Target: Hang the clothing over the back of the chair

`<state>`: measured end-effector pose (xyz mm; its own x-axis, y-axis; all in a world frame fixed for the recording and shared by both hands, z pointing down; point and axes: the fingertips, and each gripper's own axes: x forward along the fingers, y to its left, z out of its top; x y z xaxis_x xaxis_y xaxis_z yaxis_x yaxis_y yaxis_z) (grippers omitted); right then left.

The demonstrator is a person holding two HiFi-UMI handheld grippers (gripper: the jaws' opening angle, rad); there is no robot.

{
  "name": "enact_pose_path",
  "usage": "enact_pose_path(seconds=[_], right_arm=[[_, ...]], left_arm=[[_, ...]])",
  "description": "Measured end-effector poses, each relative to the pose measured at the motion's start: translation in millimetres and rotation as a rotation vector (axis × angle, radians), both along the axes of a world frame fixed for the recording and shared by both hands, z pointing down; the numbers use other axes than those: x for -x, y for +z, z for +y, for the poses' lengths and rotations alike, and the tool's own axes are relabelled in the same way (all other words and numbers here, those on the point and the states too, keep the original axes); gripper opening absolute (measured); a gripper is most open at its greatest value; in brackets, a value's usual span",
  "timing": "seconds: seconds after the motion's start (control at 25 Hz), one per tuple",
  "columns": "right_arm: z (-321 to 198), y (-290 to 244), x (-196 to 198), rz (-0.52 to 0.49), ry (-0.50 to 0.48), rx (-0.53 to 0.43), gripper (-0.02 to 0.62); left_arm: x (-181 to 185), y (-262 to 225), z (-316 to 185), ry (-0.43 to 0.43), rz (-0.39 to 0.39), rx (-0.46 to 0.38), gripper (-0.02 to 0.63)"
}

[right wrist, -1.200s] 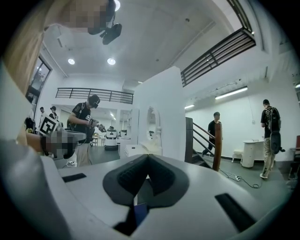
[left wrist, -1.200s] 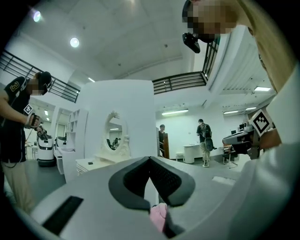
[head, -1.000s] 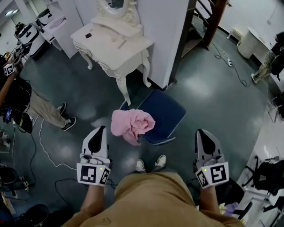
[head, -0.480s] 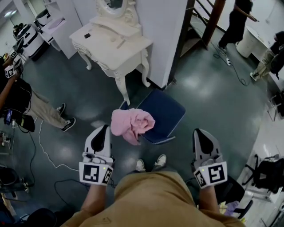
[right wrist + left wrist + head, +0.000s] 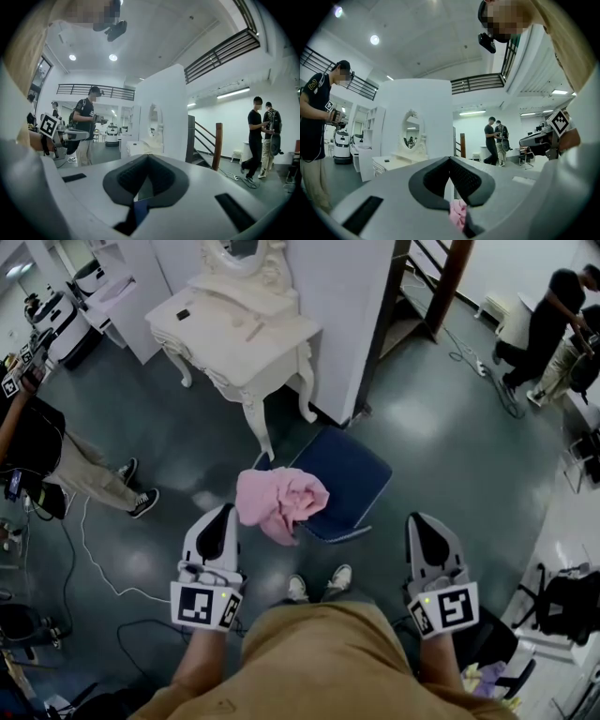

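While clothing (image 5: 281,502) lies bunched on chair (image 5: 354,474), whole only in head view

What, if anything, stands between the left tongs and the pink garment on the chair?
Nothing visible does. The left tongs, shut and empty, hang beside the pink garment, which lies heaped on the chair seat's edge. In the head view only a strip of floor shows between them.

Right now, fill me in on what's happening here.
A person stands at a blue chair, a gripper in each hand. The left gripper and right gripper are both shut, empty and held level, short of the chair. The pink garment lies bunched on the seat's edge, not yet hung over the back; neither gripper touches it.
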<state>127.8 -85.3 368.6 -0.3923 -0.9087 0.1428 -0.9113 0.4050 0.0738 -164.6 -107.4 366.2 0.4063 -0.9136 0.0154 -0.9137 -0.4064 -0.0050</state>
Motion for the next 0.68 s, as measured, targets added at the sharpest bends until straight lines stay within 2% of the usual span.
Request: enact_pose_path(seconds=[0.68], right_arm=[[9, 7, 3, 0.015, 0.037, 0.019, 0.003]], left_arm=[[-7, 12, -5, 0.058, 0.018, 0.025, 0.005]])
